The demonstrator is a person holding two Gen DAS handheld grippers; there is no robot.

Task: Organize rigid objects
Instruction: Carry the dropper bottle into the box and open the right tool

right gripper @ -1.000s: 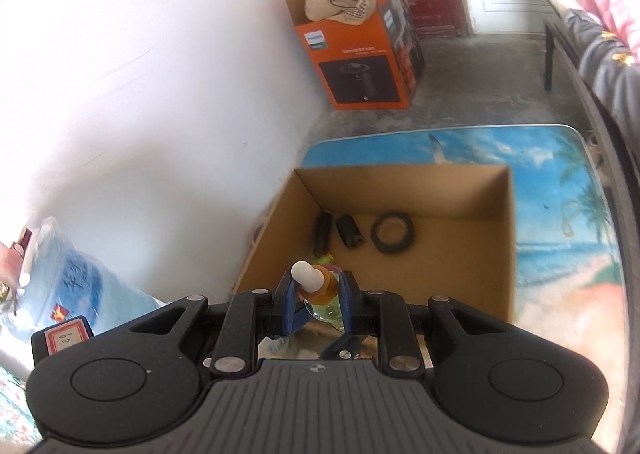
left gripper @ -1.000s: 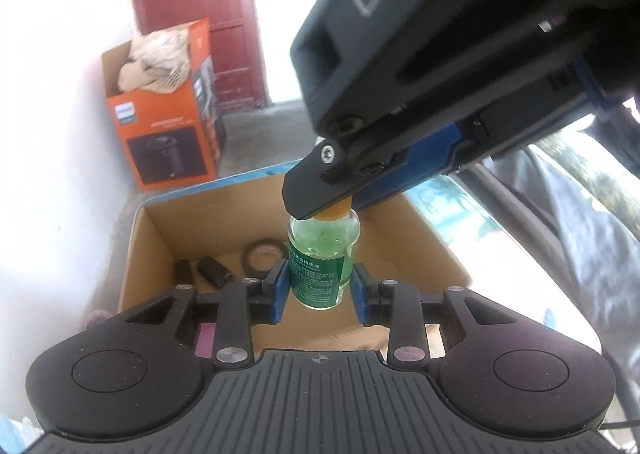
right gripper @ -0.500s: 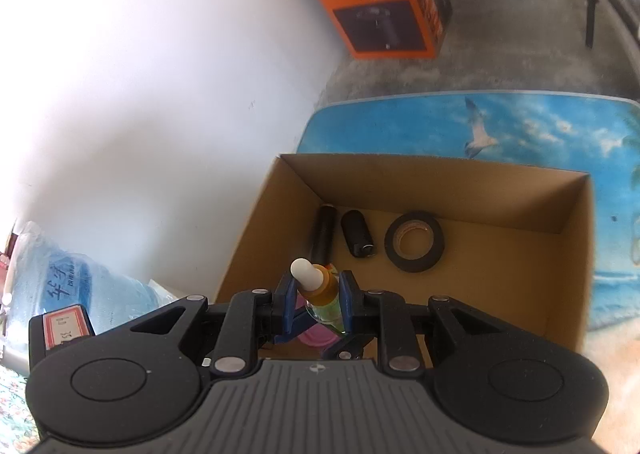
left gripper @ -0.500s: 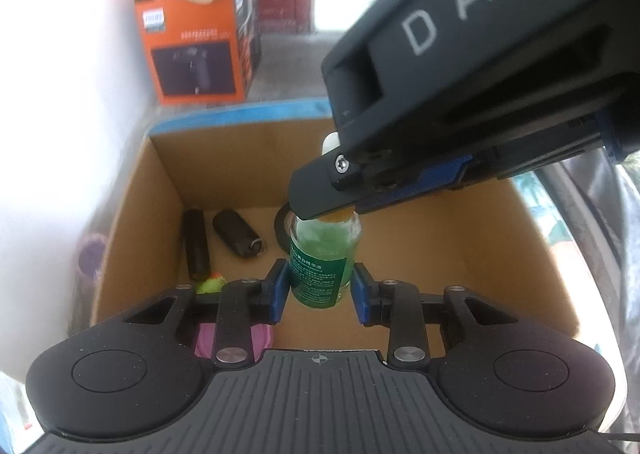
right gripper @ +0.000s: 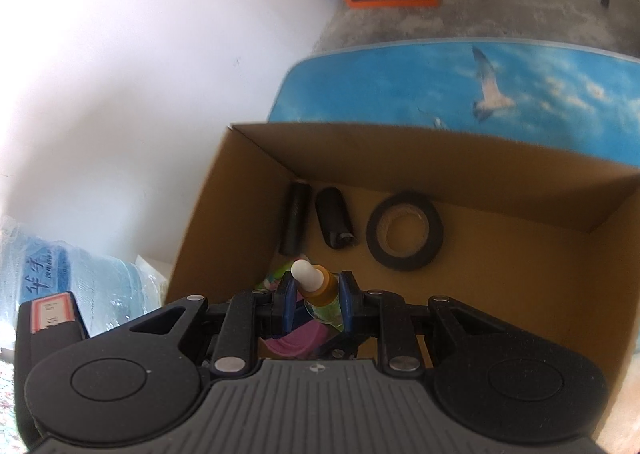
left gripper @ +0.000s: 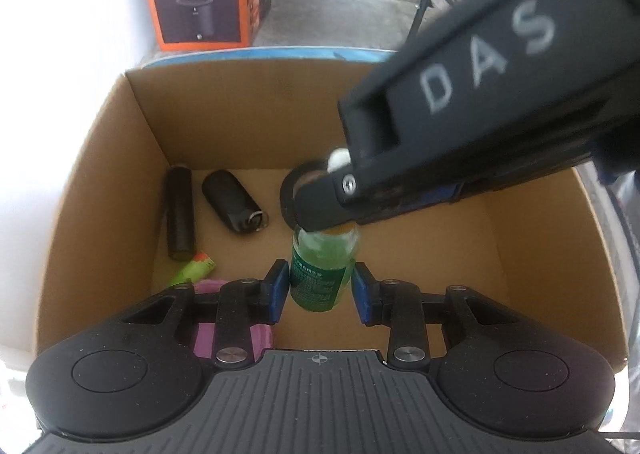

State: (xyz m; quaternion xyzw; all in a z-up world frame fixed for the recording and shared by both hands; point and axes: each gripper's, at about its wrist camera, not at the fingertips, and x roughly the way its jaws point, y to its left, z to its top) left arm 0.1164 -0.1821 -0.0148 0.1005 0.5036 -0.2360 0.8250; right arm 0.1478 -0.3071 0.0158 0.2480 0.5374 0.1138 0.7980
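Both grippers sit on one green bottle [left gripper: 322,274] above the cardboard box [left gripper: 100,190]: the right gripper [right gripper: 317,294] is clamped tight on its orange neck, while the left gripper [left gripper: 320,290] brackets the body with its jaws just eased wider, seemingly a hair clear of the label on each side. Since a second ago both have dropped lower into the box, nearer the black tape roll [right gripper: 404,230] and two black cylinders [right gripper: 296,222].
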